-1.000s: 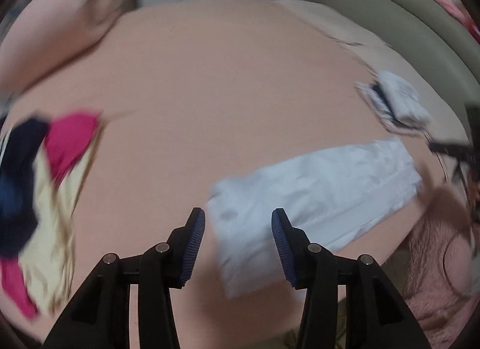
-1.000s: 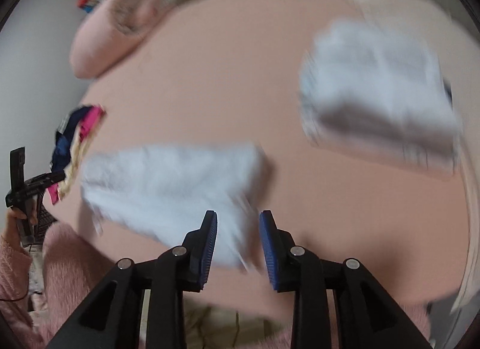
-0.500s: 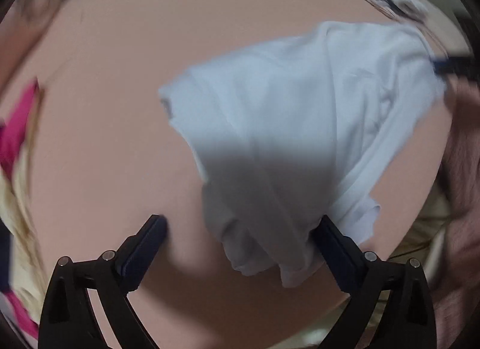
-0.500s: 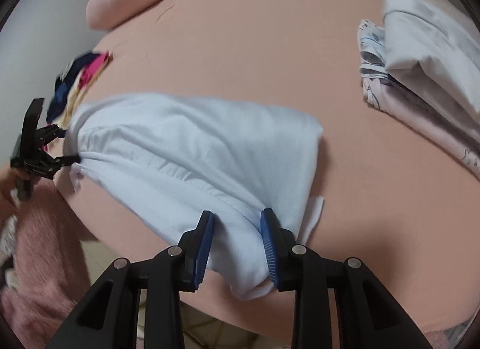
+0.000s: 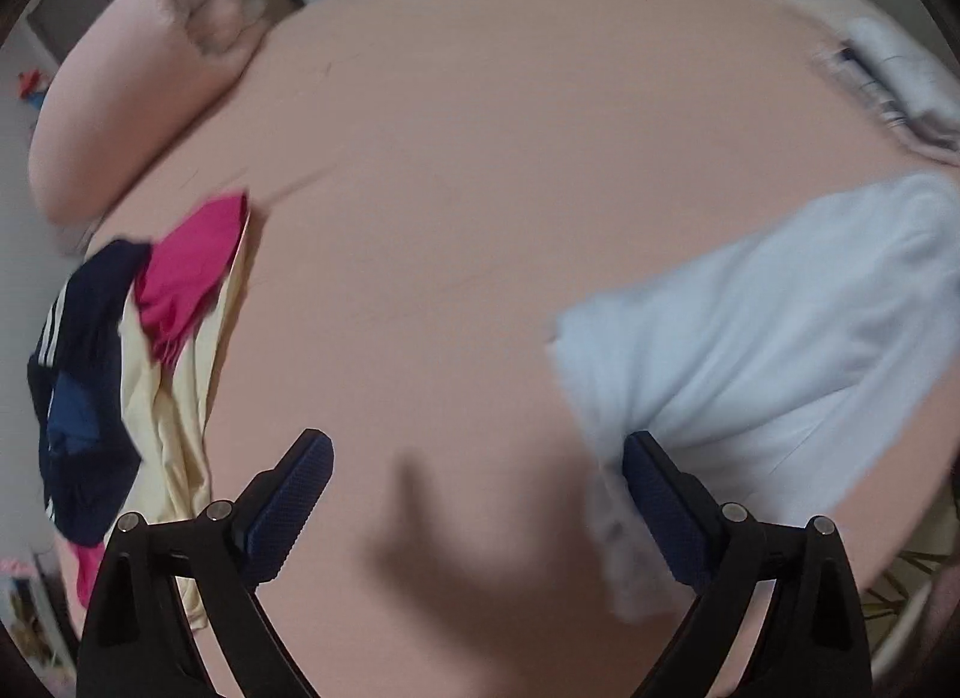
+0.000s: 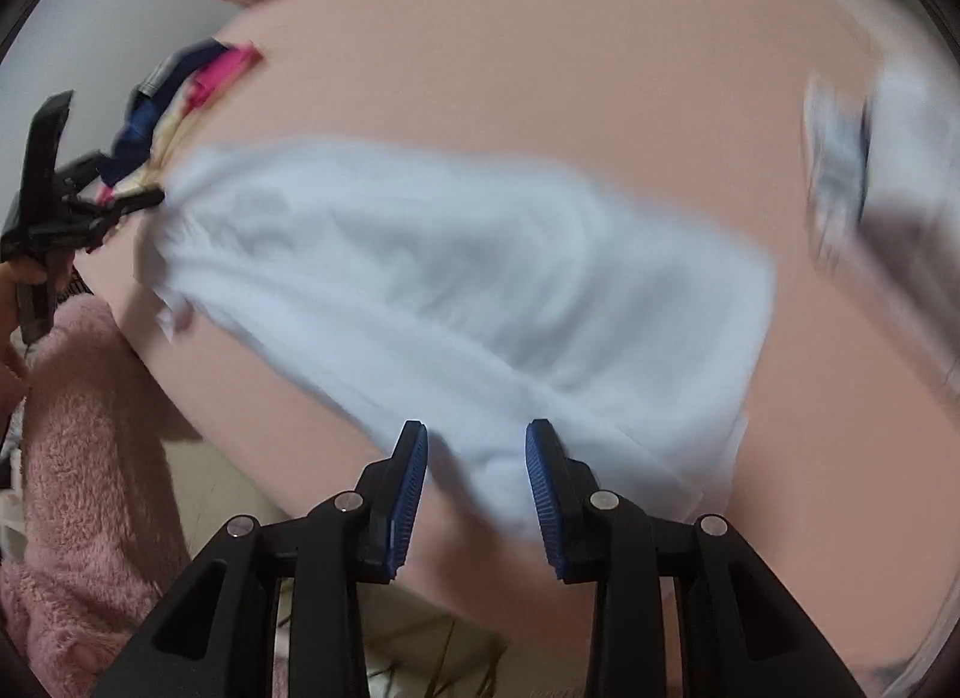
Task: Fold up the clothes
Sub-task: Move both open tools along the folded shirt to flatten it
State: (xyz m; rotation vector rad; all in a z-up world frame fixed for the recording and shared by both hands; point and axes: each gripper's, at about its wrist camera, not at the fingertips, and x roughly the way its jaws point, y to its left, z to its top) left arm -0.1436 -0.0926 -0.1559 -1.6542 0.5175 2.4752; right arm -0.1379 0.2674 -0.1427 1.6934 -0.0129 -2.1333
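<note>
Lying limp along the bed's (image 5: 480,170) near edge, white garment (image 6: 456,290) looks light, soft, slip-prone, best pinched at bunched hem corners; no legible labels; left claw (image 5: 480,509) gapes wide, cloth brushing its right pad, right claw (image 6: 477,482) partly closed around a fold, grip uncertain.

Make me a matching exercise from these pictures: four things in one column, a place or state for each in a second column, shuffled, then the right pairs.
Things:
1. white garment
2. pink pillow
3. pile of unfolded clothes
4. left gripper

Places or states:
A. jaws wide apart over the bedsheet
B. heaped at the left edge of the bed, left wrist view
C. spread across the near side of the bed
D. at the far left corner of the bed, left wrist view

Pairs: 1-C, 2-D, 3-B, 4-A
</note>
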